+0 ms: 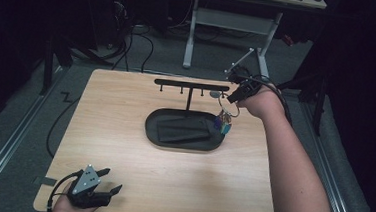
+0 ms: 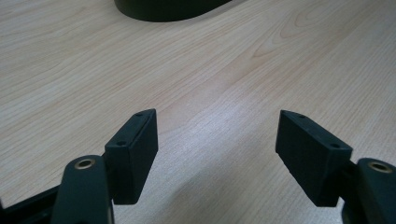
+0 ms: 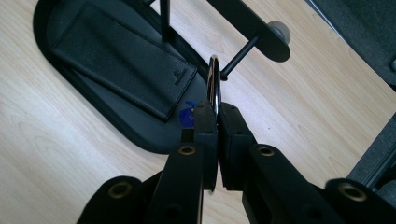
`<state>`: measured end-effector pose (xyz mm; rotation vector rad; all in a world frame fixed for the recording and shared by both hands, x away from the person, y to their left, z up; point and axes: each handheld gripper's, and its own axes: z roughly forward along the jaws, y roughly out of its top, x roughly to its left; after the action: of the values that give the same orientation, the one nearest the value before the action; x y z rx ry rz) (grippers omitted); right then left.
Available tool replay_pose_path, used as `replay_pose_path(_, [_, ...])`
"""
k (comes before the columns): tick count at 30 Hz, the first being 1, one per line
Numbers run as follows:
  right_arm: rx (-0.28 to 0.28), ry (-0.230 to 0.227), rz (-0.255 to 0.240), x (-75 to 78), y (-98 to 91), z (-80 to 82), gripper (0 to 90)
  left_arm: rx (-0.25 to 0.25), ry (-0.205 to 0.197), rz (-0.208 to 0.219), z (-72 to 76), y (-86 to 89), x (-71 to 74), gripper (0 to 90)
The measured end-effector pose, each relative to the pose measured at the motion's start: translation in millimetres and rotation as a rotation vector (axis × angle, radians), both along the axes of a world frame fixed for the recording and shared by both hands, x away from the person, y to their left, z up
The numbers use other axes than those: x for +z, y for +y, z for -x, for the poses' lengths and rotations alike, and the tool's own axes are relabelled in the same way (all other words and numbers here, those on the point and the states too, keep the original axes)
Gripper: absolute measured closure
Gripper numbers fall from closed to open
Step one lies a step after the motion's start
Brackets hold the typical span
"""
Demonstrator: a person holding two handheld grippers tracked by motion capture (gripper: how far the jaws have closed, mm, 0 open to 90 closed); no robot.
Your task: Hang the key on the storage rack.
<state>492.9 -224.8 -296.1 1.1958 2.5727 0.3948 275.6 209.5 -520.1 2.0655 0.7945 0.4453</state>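
Note:
A black oval tray (image 1: 150,129) holds a T-shaped stand whose crossbar (image 1: 190,84) carries several small pegs. A black wallet (image 1: 184,130) lies flat in the tray. My right gripper (image 1: 232,98) is at the bar's right end, shut on a metal key ring (image 3: 214,83). Keys with coloured tags (image 1: 223,122) dangle from it over the tray's right rim. In the right gripper view the ring stands just in front of the last peg (image 3: 239,57), with the wallet (image 3: 121,60) to the left. My left gripper (image 1: 113,179) rests open at the table's near left corner, with nothing between its pads.
The light wooden table (image 1: 126,106) is bare around the tray. In the left gripper view (image 2: 217,135) the tray's edge (image 2: 163,9) is far ahead. A white desk frame (image 1: 191,31) and cables stand on the floor behind the table.

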Motion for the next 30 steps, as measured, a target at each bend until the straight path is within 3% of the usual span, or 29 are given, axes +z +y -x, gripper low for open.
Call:
replay_pose_path(7, [-0.035, 0.001, -0.009, -5.7, -3.7, -11.7, 87.4, 0.000, 0.010, -0.002, -0.8, 0.3, -0.1, 30.7])
replay_pose_path(23, [-0.059, 0.012, -0.017, -19.3, -3.9, -30.2, 86.8, -0.002, 0.014, 0.017, -0.9, 1.6, 0.2, 30.6])
replay_pose_path(30, [-0.068, -0.012, 0.003, -24.0, 0.2, -32.8, 82.8, -0.007, 0.016, 0.010, -1.0, 1.2, -0.4, 30.6])
